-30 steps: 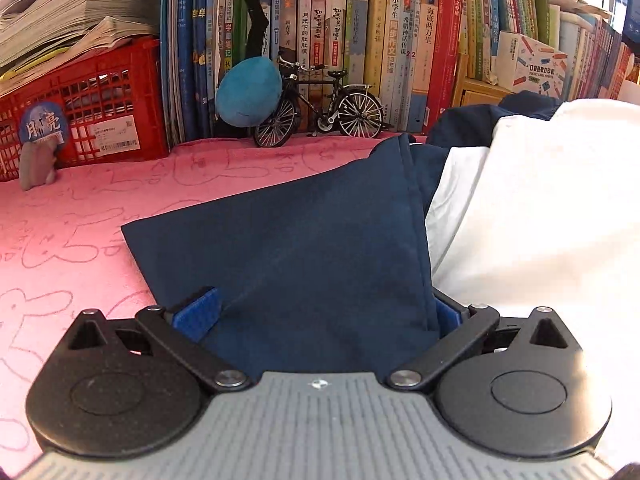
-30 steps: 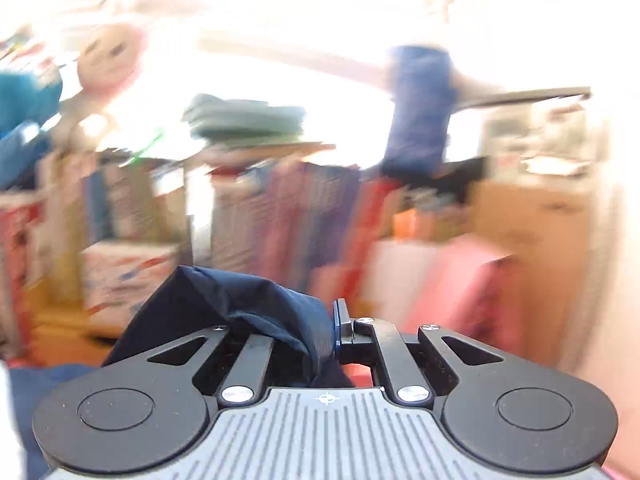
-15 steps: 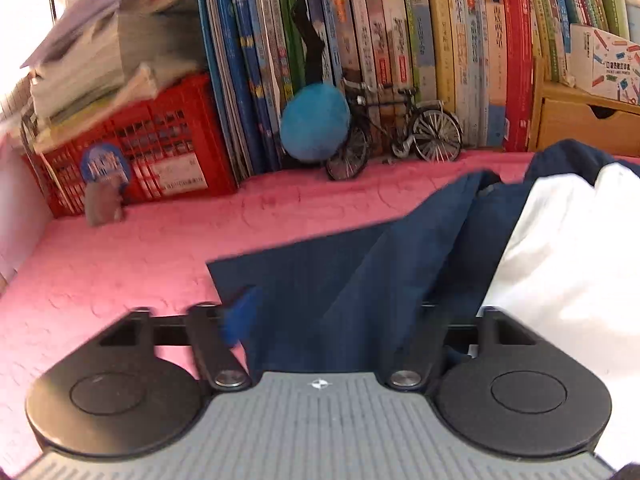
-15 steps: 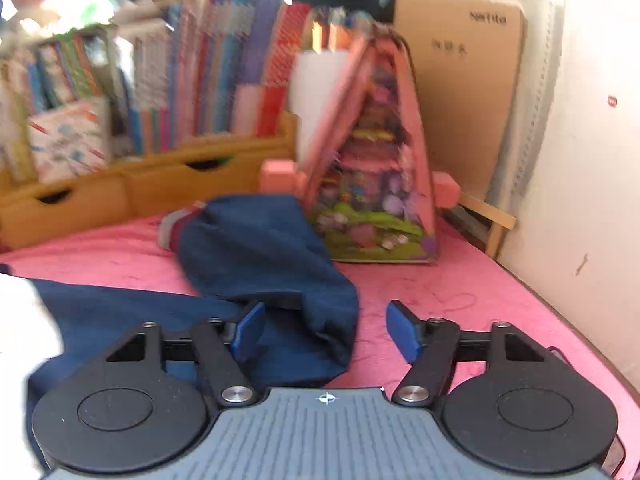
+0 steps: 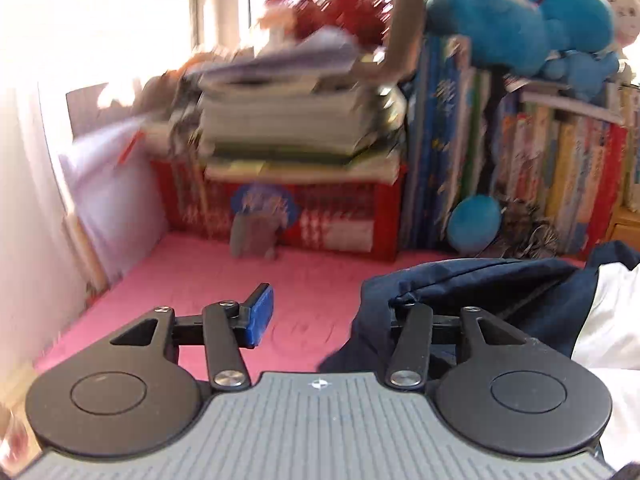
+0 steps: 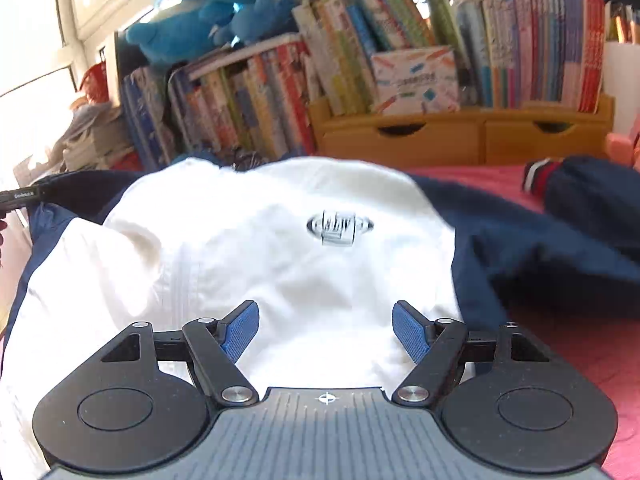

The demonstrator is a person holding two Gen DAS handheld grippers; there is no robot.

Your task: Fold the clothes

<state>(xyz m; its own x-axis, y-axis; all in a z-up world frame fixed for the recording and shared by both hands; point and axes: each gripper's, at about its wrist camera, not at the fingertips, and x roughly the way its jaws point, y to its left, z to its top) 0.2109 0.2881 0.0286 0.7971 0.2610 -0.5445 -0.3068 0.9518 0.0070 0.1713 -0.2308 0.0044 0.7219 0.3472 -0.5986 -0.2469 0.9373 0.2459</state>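
**Grippers part over a navy-and-white garment on a pink bench**

The left gripper [image 5: 320, 316] stands with its fingers wide apart above the pink bench [image 5: 200, 280], gripping nothing. Its left blue pad [image 5: 259, 315] is bare; navy cloth of the garment [image 5: 480, 280] drapes over the right finger, hiding that pad. The navy sleeve bunches in loose folds there, and the white panel [image 5: 612, 320] of the same garment lies to the right of the sleeve. Beyond the garment, blurred by motion, a red crate [image 5: 340, 216] carries a stack of papers [image 5: 292, 120], with a row of upright books [image 5: 540, 184] to the right of the crate and a blue plush toy [image 5: 520, 20] on top of the books.

The right gripper [image 6: 326, 332] is likewise spread, both blue pads [image 6: 240, 332] showing and closed on nothing. It hovers over the garment's white body [image 6: 260, 248], which lies spread on the bench and bears a small dark printed logo [image 6: 340, 226] beyond the gripper. Navy cloth [image 6: 540, 248] borders the white body on its right and runs on to a rumpled sleeve with a red-and-white striped cuff [image 6: 538, 174]. More navy edges the white body on its left. Behind the garment a wooden drawer unit [image 6: 460, 136] holds books, with blue plush toys [image 6: 208, 8] perched on the books to the left of the unit.
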